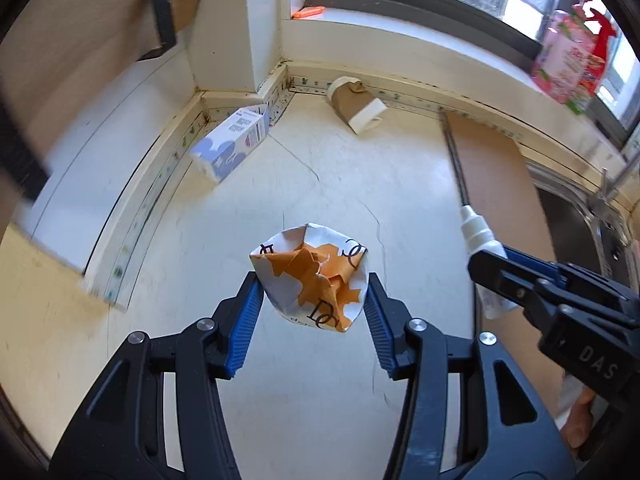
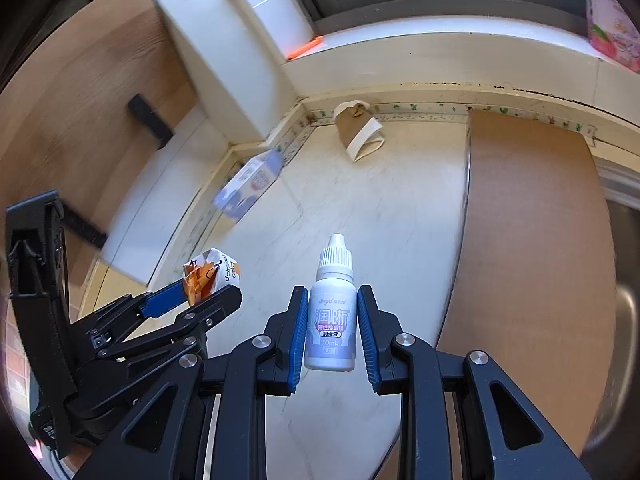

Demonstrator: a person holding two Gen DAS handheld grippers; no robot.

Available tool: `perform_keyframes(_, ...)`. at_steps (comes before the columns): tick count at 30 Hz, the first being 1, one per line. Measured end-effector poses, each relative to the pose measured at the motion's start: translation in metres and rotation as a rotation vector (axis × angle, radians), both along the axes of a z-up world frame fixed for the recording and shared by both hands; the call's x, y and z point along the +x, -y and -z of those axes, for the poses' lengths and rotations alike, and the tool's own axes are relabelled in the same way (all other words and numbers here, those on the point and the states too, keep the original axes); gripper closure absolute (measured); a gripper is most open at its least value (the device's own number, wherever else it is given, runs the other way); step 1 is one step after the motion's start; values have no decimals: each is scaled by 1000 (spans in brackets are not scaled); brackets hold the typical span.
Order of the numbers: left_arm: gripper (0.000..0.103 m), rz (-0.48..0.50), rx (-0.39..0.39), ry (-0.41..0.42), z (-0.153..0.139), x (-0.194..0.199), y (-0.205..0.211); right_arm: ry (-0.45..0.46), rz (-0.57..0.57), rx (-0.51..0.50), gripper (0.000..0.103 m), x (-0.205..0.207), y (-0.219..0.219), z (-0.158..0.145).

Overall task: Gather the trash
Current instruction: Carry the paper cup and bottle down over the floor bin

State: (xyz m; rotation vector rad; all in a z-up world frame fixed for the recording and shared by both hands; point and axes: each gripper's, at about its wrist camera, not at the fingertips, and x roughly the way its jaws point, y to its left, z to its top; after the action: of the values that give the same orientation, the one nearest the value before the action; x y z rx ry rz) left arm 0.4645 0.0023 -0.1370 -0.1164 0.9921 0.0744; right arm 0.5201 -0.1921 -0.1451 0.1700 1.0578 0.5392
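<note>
The left gripper (image 1: 314,300) clamps a crumpled orange-and-white paper wrapper (image 1: 312,276) above the pale counter (image 1: 360,184). On its right, the right gripper (image 2: 332,328) pinches a small white dropper bottle (image 2: 331,320) upright; a carton (image 1: 232,144) and a flattened paper cup (image 1: 354,102) lie far off by the wall

L tongs (image 1: 314,300) are clamping a crumpled orange-and-white wrapper (image 1: 310,276) above the table (image 1: 360,184). R tongs (image 1: 486,280) — coming in from the right — are gripping a small white dropper bottle (image 1: 482,240). A blue-and-white carton (image 1: 232,144) and a squashed brown paper cup (image 1: 354,104) are lying near the back wall.
</note>
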Motion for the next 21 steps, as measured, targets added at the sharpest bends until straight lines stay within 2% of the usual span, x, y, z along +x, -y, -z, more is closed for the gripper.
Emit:
perform_keyframes(6, 56, 32, -9, 53, -26, -95, 2, 36, -8, -28, 79, -101, -11, -24)
perform_keyframes(12, 56, 85, -21, 79, -32, -177, 3, 69, 10, -71, 79, -206, -26, -37)
perform_keyframes(16, 56, 123, -11, 82, -22, -231, 0, 72, 31, -108, 79, -270, -34, -31)
perform_keyframes(21, 56, 151, -28, 39, 3, -285, -6, 34, 41, -147, 79, -336, -39, -9)
